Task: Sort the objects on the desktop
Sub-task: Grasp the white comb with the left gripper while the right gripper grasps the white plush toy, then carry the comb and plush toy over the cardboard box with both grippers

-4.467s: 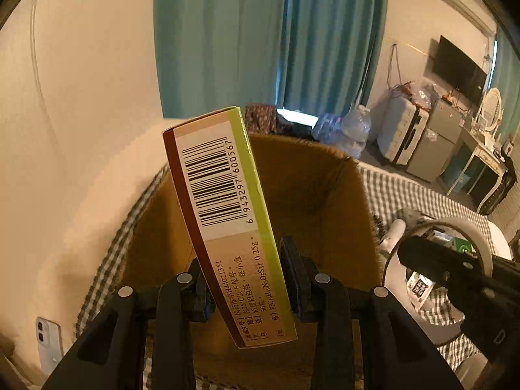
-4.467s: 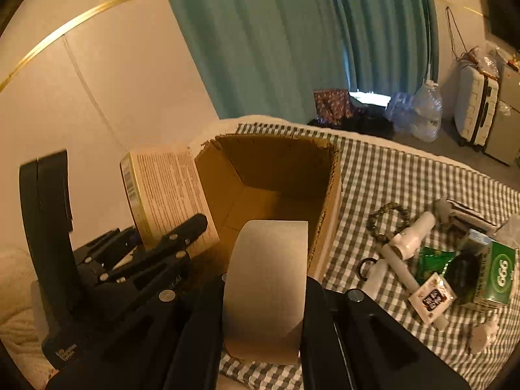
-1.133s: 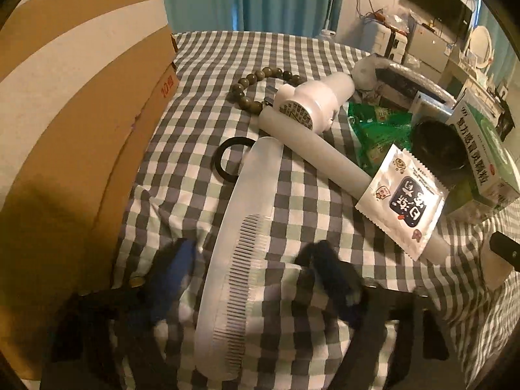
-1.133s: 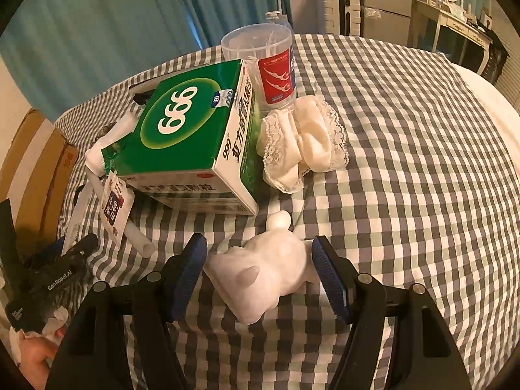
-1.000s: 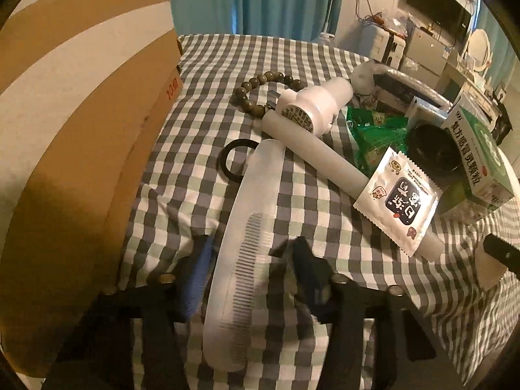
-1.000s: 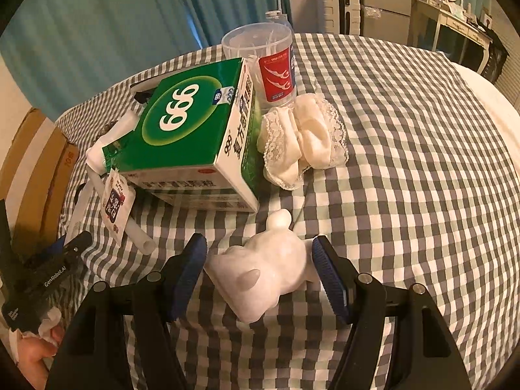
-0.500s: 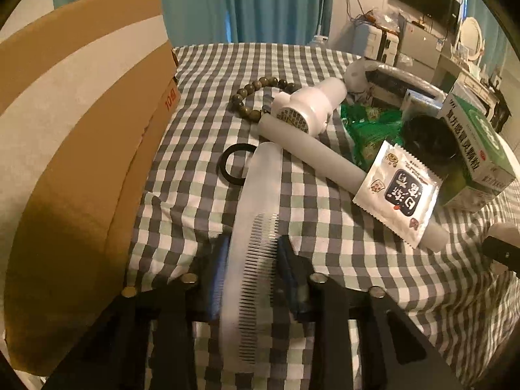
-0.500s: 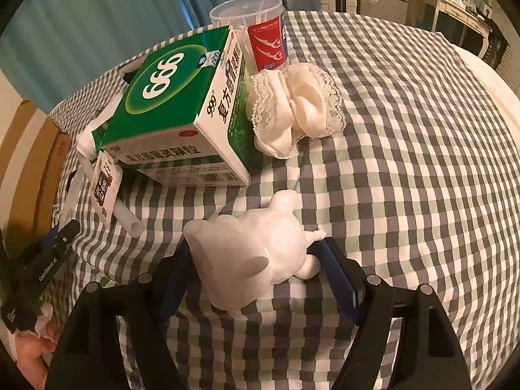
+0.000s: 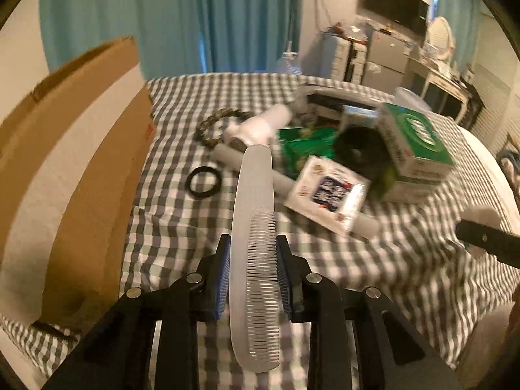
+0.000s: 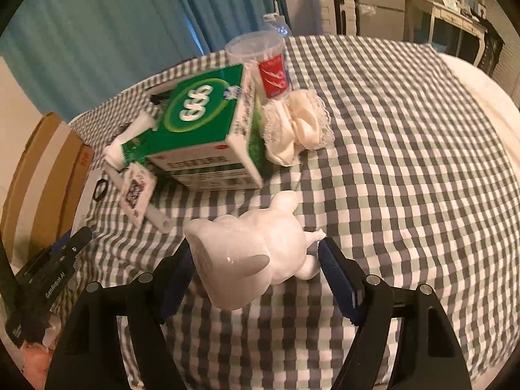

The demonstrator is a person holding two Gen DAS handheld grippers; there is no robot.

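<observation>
My left gripper (image 9: pixel 253 273) is shut on a long white comb (image 9: pixel 253 227), held above the checked cloth with its tip pointing away. My right gripper (image 10: pixel 256 266) is shut on a white animal figurine (image 10: pixel 256 250), lifted a little off the cloth. The cardboard box (image 9: pixel 65 169) stands at the left of the left wrist view and shows at the far left in the right wrist view (image 10: pixel 39 175). The left gripper also shows low at the left in the right wrist view (image 10: pixel 61 250).
On the checked cloth (image 10: pixel 406 149) lie a green carton (image 10: pixel 201 123), a plastic cup (image 10: pixel 260 61), a lace scrunchie (image 10: pixel 299 126), a sachet (image 9: pixel 328 191), a white tube (image 9: pixel 260 126), a bead bracelet (image 9: pixel 214 123) and a black hair tie (image 9: pixel 203 182).
My left gripper has closed on the comb and lifted it off the cloth. My right gripper has closed on the figurine and raised it.
</observation>
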